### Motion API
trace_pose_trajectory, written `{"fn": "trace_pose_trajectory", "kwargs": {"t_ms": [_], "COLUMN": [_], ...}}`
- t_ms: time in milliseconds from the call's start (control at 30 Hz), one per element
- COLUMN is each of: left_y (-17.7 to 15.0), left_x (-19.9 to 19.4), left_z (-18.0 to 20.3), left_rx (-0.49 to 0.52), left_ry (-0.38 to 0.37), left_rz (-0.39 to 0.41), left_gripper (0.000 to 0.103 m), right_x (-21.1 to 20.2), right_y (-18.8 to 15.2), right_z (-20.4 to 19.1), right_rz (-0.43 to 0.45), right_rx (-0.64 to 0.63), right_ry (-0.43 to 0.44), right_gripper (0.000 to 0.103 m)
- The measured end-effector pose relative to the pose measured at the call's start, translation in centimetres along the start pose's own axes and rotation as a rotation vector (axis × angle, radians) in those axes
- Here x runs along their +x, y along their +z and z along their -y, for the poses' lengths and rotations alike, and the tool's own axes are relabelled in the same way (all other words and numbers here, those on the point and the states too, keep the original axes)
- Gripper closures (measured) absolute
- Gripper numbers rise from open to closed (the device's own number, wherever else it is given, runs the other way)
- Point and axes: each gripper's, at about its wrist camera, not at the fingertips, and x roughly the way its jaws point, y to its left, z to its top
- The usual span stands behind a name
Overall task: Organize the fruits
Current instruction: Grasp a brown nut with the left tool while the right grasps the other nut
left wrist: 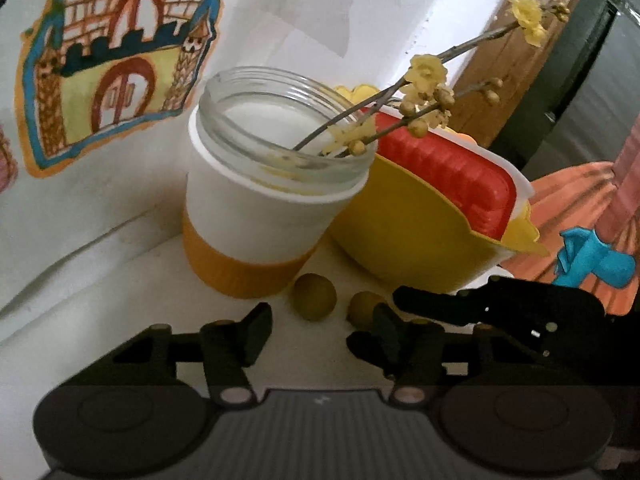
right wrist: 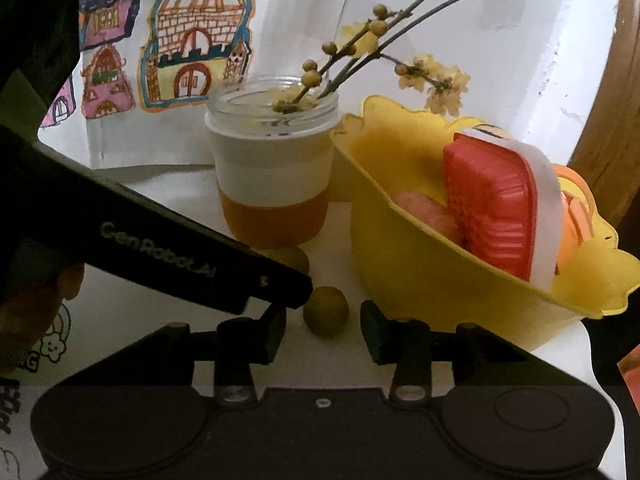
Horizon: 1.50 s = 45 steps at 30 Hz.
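Now we hold both black grippers low beside the glass jar with the white and orange sleeve (right wrist: 273,168). Our right gripper (right wrist: 323,334) has its fingers spread wide, empty, with one small round olive-green fruit (right wrist: 325,311) just ahead of the gap. Our left gripper (left wrist: 320,330) is likewise open and empty, a second green fruit (left wrist: 315,297) before it, near the jar's base. Right of the jar sits the scalloped yellow plastic bowl (right wrist: 416,272), holding a red ribbed box (right wrist: 494,210).
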Motion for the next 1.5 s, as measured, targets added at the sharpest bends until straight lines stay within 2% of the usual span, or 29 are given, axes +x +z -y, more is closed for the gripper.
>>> {"fn": "trace_pose_trajectory", "kwargs": {"t_ms": [233, 300, 467, 633, 700, 1000, 1500], "left_y": [0.3, 0.5, 0.6, 0.1, 0.0, -0.5, -3.1], "left_x": [1.3, 1.8, 2.4, 2.3, 2.1, 1.8, -0.8], "left_z": [1.1, 1.2, 1.8, 1.5, 1.2, 0.4, 0.1], "left_rx": [-0.072, -0.109, -0.123, -0.153, -0.167, -0.176, -0.061], "left_ry": [0.054, 0.044, 0.065, 0.093, 0.098, 0.073, 0.042], "left_rz": [0.010, 0.004, 0.019, 0.029, 0.031, 0.033, 0.007], "left_gripper": [0.052, 0.053, 0.058, 0.072, 0.075, 0.076, 0.076], "right_x": [1.4, 1.5, 1.5, 0.9, 0.6, -0.9, -4.6], "right_y": [0.0, 0.0, 0.0, 0.0, -0.1, -0.4, -1.2], "right_z": [0.4, 0.3, 0.3, 0.1, 0.1, -0.1, -1.8], "right_rz": [-0.004, -0.005, -0.012, -0.008, -0.004, 0.003, 0.016], "right_rx": [0.010, 0.002, -0.003, -0.004, 0.000, 0.021, 0.047], "right_ry": [0.009, 0.005, -0.001, -0.001, 0.000, -0.008, -0.011], "right_gripper": [0.070, 0.074, 0.075, 0.075, 0.075, 0.075, 0.077]}}
